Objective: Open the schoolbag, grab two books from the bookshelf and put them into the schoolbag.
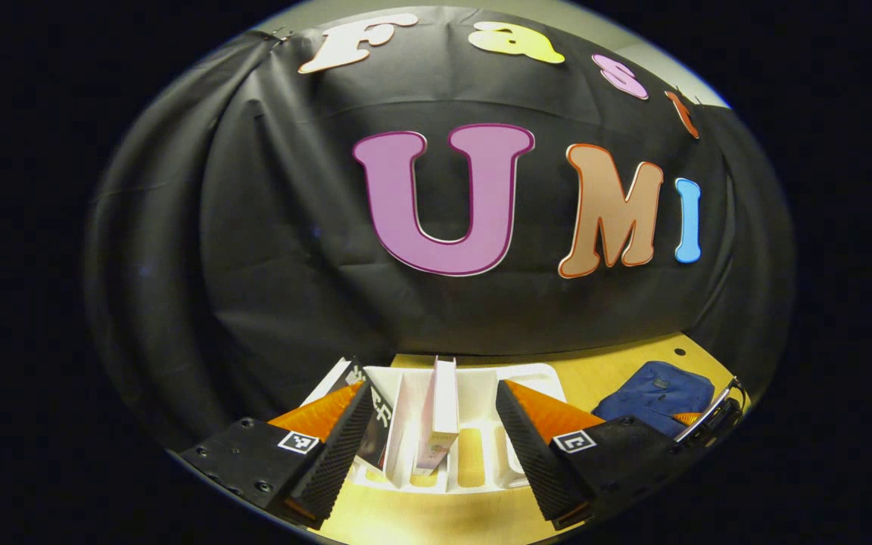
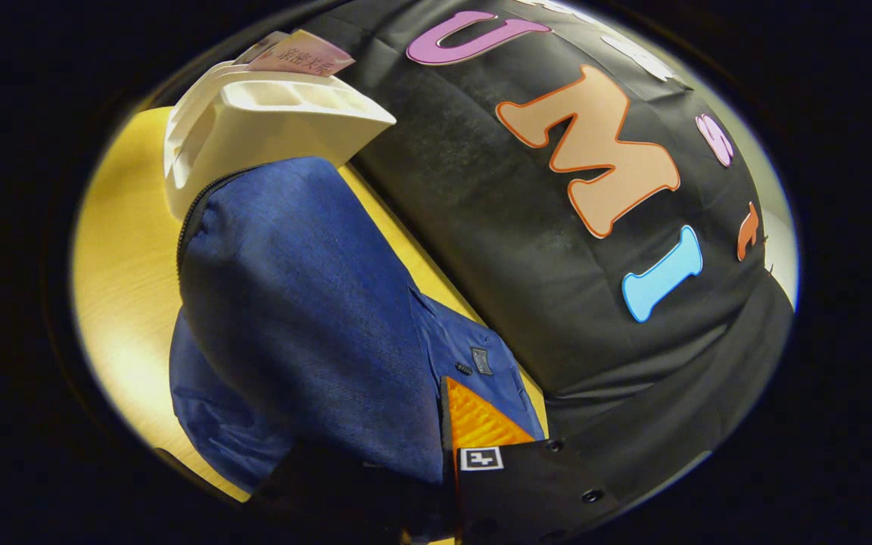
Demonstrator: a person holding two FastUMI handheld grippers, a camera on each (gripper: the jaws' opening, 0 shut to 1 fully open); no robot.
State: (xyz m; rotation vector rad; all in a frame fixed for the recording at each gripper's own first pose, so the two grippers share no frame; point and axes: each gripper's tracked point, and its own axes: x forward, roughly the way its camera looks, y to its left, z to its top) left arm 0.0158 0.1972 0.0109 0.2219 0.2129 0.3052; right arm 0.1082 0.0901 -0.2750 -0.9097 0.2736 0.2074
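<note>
- Schoolbag (image 2: 307, 318), blue denim, fills the centre of the right gripper view on the yellow desk (image 2: 122, 280), white bookshelf (image 2: 254, 129) upper left.
- Right gripper (image 2: 436, 424) pinches the bag's fabric.
- Left gripper (image 1: 432, 424) is spread before a white book (image 1: 442, 409) standing in the bookshelf.

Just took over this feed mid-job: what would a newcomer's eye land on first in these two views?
In the left gripper view, the white bookshelf sits on the wooden table straight ahead between the left gripper's open jaws, an upright book in it. In the right gripper view, the blue schoolbag looms close, its fabric against the right gripper's orange finger, the bookshelf behind it.
</note>
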